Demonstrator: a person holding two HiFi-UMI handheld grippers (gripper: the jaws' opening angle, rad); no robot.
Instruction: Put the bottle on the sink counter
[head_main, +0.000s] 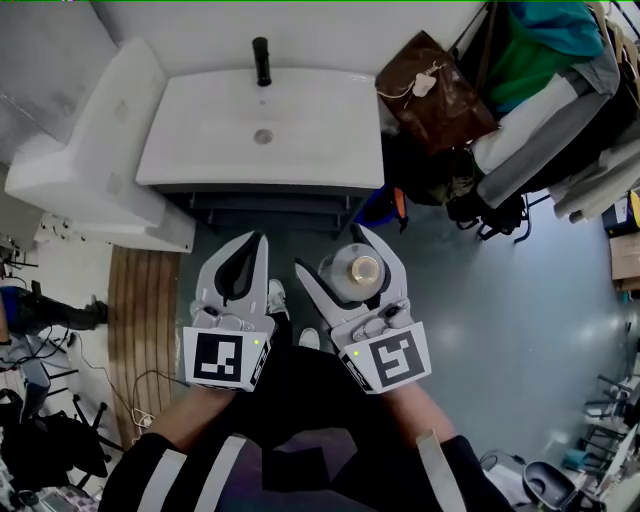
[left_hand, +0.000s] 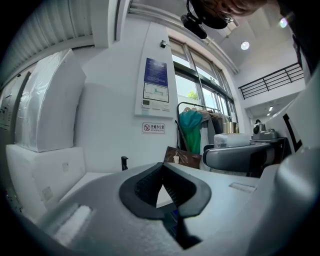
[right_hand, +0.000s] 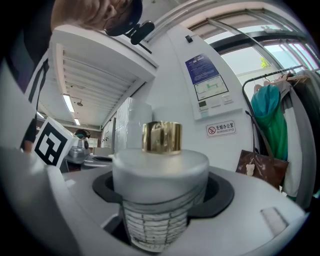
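Right now the frosted round bottle with a gold cap (right_hand: 160, 167) stands upright in the right gripper (head_main: 345, 262), jaws clamped round its lower body, near of the white sink counter (head_main: 200, 150). The left gripper (head_main: 250, 262) is closed on nothing. The bottle looks rigid, smooth, probably slippery and breakable, so the low body grip suits it.

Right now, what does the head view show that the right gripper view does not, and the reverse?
Only the head view: the sink counter, its black faucet and the basin drain. Only the right gripper view: the grid print on the bottle and the wall notices. Both: the gold-capped bottle between the jaws of the right gripper, and the brown bag.
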